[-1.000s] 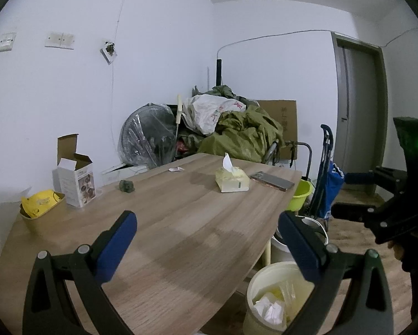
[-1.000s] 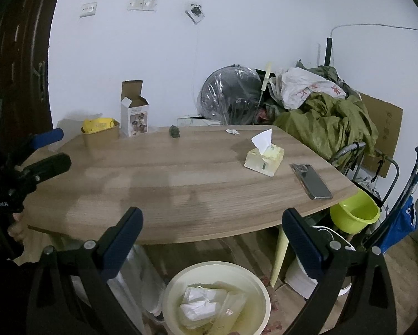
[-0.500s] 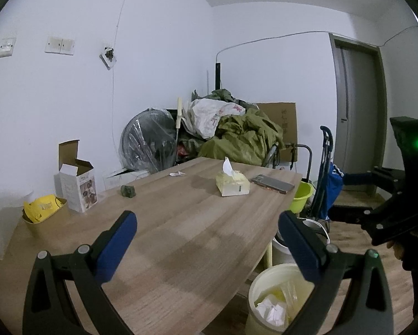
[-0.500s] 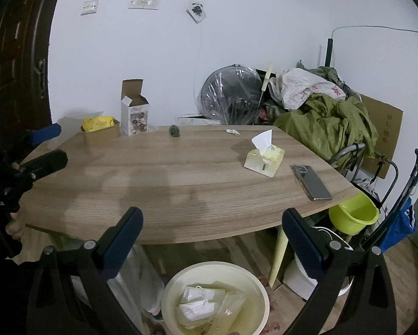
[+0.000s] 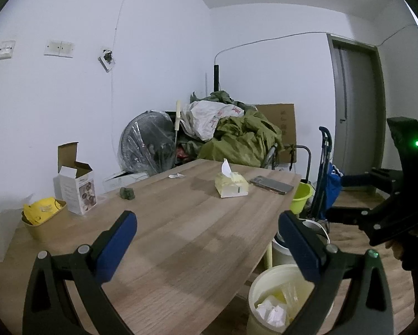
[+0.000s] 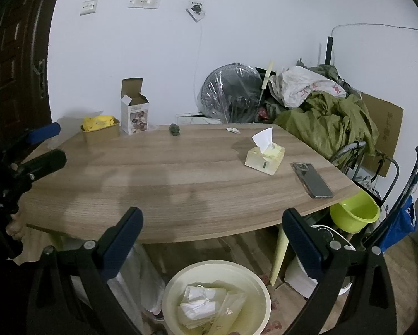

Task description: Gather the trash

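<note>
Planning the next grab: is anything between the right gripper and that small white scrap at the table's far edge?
Nothing visible blocks it. The right gripper is open; bare tabletop leads to the white scrap, with the tissue box off to the right.

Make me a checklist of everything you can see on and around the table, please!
Surface: wooden table, mostly bare in the middle.
Job's things: cream bin on the floor by the near edge, holding crumpled paper and wrappers; small white scrap and dark green lump near the far edge.
Clutter: tissue pack, phone, opened carton, tan bowl with a yellow bag.
Grippers: left tongs and right tongs both open, holding nothing.
Cables: thin wire hanging down the wall.
Surroundings: wrapped fan, olive cloth pile, green basin.
</note>
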